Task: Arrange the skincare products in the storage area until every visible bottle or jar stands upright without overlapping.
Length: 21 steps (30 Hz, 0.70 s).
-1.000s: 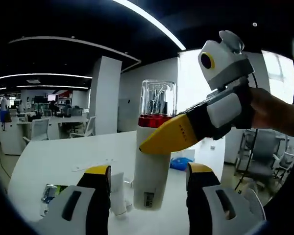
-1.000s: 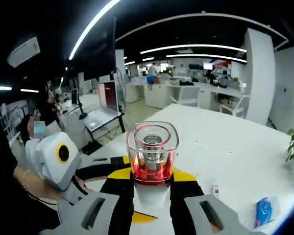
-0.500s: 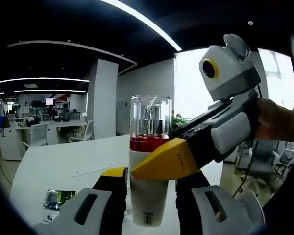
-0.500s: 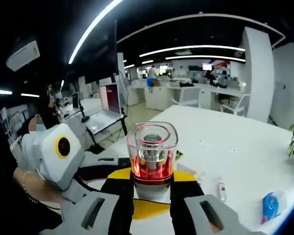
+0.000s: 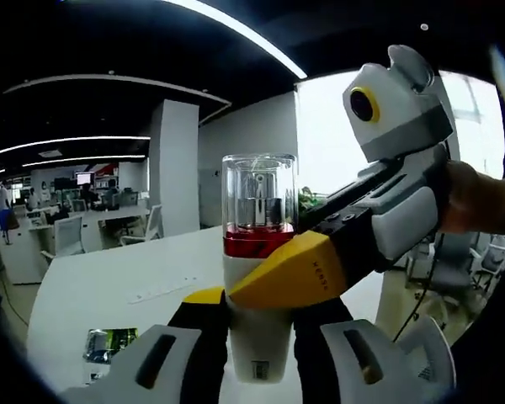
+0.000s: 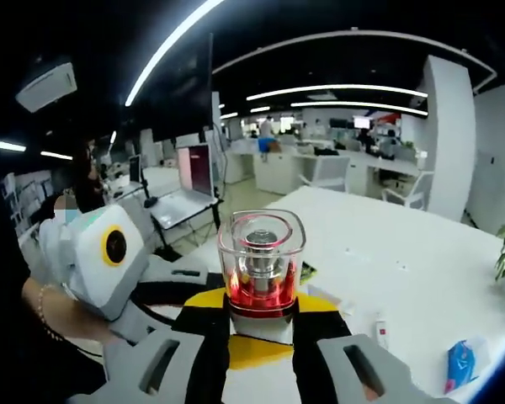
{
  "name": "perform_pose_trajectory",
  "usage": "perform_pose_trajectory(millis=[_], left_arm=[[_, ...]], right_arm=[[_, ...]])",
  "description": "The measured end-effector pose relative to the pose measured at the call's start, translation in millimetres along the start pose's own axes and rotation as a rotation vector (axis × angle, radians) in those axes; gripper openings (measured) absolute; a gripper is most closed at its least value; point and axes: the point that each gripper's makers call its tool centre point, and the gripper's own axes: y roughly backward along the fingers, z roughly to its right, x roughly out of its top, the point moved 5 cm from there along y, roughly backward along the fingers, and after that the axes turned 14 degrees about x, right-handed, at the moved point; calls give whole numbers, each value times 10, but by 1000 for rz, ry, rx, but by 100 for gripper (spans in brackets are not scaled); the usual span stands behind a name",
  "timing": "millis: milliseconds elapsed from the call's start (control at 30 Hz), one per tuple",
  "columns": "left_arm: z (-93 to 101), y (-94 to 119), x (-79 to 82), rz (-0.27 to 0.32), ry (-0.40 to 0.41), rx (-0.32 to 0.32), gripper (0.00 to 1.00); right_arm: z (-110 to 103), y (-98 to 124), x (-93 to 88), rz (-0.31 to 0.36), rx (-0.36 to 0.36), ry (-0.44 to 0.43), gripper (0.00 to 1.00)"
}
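A white bottle (image 5: 254, 337) with a red band and a clear square cap is held upright in the air over a white table. In the left gripper view my left gripper (image 5: 261, 310) is shut on the bottle's lower body, one jaw on each side. The right gripper (image 5: 293, 271) reaches in from the right, its yellow jaw lying across the bottle just below the red band. In the right gripper view the bottle's cap (image 6: 261, 257) rises between the jaws of my right gripper (image 6: 261, 326), which is shut on it. The left gripper's fingers (image 6: 200, 297) come in from the left.
The white table (image 5: 101, 290) carries a green packet (image 5: 109, 343), a small tube (image 6: 379, 330) and a blue packet (image 6: 456, 370). A hand (image 5: 480, 198) holds the right gripper. A laptop on a stand (image 6: 185, 202), office desks and chairs stand beyond.
My left gripper's jaws, wide apart a second ago, have come together onto the bottle's lower body. The right gripper has kept its hold below the red band.
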Motion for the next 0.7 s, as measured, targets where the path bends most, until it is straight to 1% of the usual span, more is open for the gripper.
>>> perform_pose_trajectory(millis=[100,133,167,200,267,300,333,367,400,467,500,533,567,600,633,667,700], left_arm=[[-14,32,38,-3,44,-36,27],[-30,45,35,-4,57,-50,27],[-45,61,31,-12,64,-69,27],[-35,75,36,-14,64,-88,27],[-8,115,44,-20,75,-136,27],[10,142,60,-14,101,-171,27],[13,165,63,-16,124,-192,27],[20,191,71,-16,140,-231,27],[21,208,74,-17,147,-251,27],[48,264,104,-16,140,-324,27],[52,274,116,-12,137,-338,27],[62,314,143,-16,132,-373,27],[67,338,172,-11,125,-393,27],[76,371,208,-7,121,-427,27],[74,384,234,-4,120,-437,27],[90,408,264,-5,109,-461,27],[98,418,284,-5,105,-467,27]], right_arm=[[-23,14,34,11,53,16,21],[-41,19,42,14,72,36,21],[-70,17,46,4,103,87,21],[-77,22,58,7,114,125,21],[-107,47,65,0,157,172,23],[-130,70,78,13,191,173,23],[-146,87,83,20,224,178,24],[-161,120,100,34,261,175,24],[-169,141,117,44,284,171,24],[-205,191,145,44,364,232,24],[-220,226,171,55,390,252,24],[-243,270,190,51,434,262,24],[-258,314,219,55,476,279,24],[-258,335,254,71,487,291,23],[-290,361,264,75,527,300,23],[-288,371,276,73,537,307,23],[-308,380,303,87,552,302,23]])
